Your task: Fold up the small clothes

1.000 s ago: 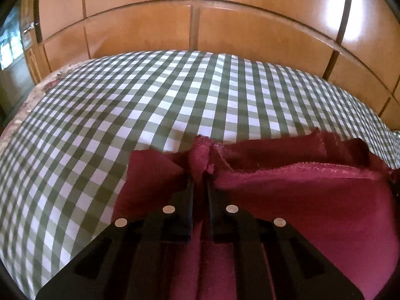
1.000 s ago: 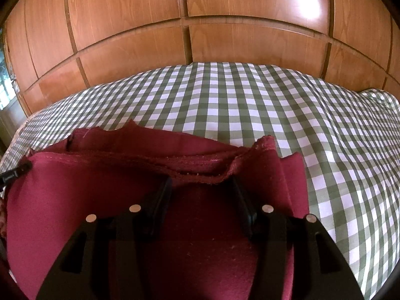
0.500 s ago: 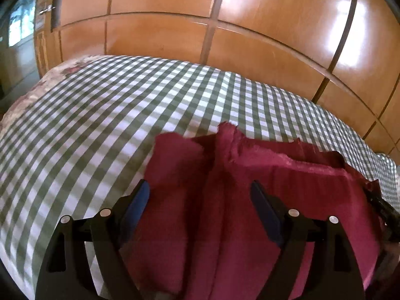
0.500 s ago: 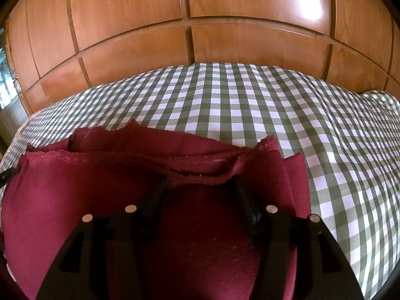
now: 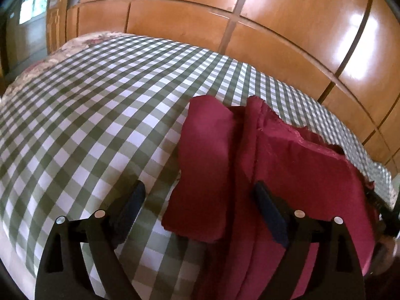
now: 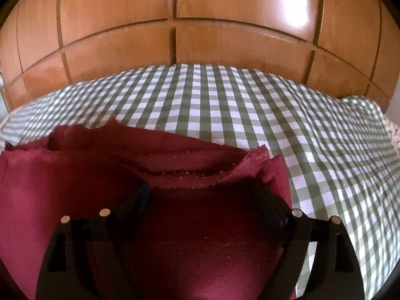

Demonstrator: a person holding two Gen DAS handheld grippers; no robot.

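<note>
— Where was the garment?

— The dark red garment [image 5: 287, 165] lay on the bed, on a green-and-white checked sheet [image 5: 95, 115]. It was bunched into several layers, with a raw, frayed edge running across the top fold. A loose flap stuck out to the left of the main bulk, lying flat on the sheet.

— And your left gripper?

— My left gripper [image 5: 200, 200] hung over the left edge of the cloth. Its jaws were spread wide and opening. One finger was over bare sheet, the other over the red cloth, and the flap lay between them, but neither pad pressed on it.

— The right one?

— My right gripper [image 6: 205, 197] was over the right part of the garment [image 6: 75, 187], just short of the frayed edge. Its jaws were also spread and opening. Red cloth lay under and between the fingers, yet nothing was pinched.

— What stood behind the bed?

— Glossy wooden panels [image 6: 225, 20], right along the far side of the sheet [image 6: 225, 100]. In the left view a flowered cover [image 5: 82, 42] showed at the far left rim of the bed, beyond the checked sheet.
</note>
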